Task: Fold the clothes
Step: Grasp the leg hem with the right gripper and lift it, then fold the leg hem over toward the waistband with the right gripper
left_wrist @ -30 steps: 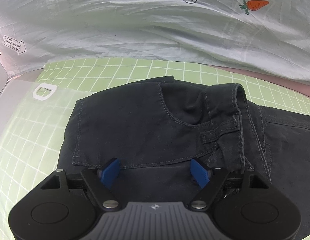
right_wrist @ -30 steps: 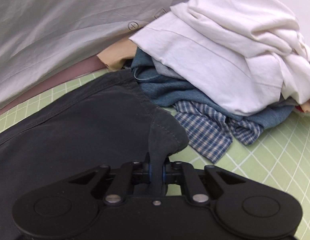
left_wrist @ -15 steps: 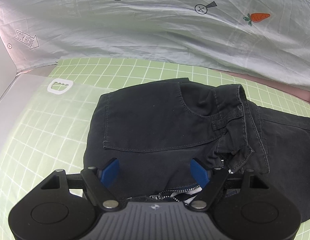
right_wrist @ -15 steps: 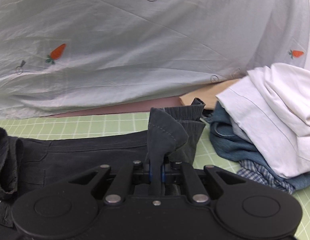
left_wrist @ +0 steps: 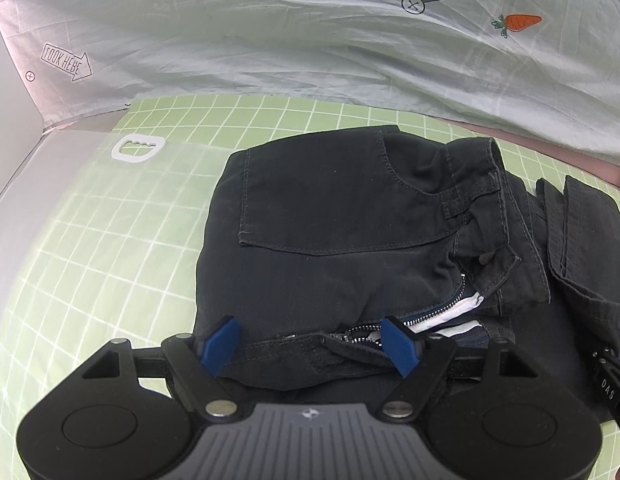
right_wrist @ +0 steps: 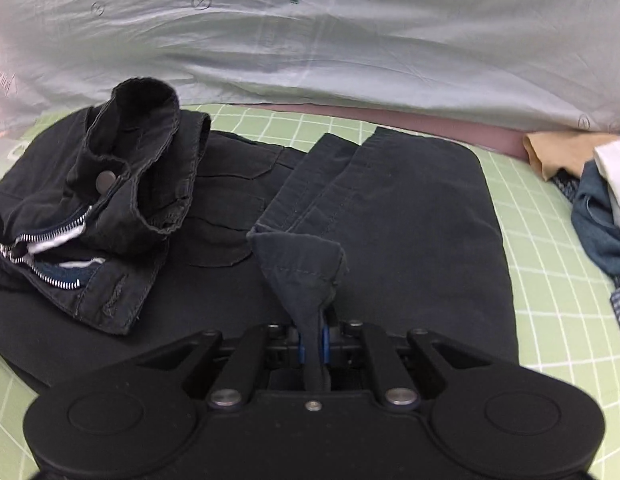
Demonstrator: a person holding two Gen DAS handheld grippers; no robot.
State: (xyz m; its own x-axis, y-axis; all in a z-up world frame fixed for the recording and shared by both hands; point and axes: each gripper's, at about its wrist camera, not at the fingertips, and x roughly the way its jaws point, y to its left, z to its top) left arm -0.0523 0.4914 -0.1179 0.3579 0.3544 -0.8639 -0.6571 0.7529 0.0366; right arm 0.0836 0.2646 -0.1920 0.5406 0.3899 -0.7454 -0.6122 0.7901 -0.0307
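Sheet [left_wrist: 310, 48]: pale, printed with carrots and small marks, hanging across the far side.
Mat [left_wrist: 90, 240]: green with a white grid, under everything.
Trousers [right_wrist: 409, 216]: dark, lying on the mat, the legs doubled over toward the waist; the open zip [right_wrist: 50, 236] and button sit on the left, bunched up.
Clothes pile [right_wrist: 601, 208]: blue, white and checked pieces at the right edge, apart from the trousers.
Right gripper [right_wrist: 313, 344]: jaws clamped on a corner of the trouser hem [right_wrist: 302, 264], lifted above the folded legs.
Left gripper [left_wrist: 310, 346]: jaws spread wide over the near waistband by the zip, blue pads pinching nothing.
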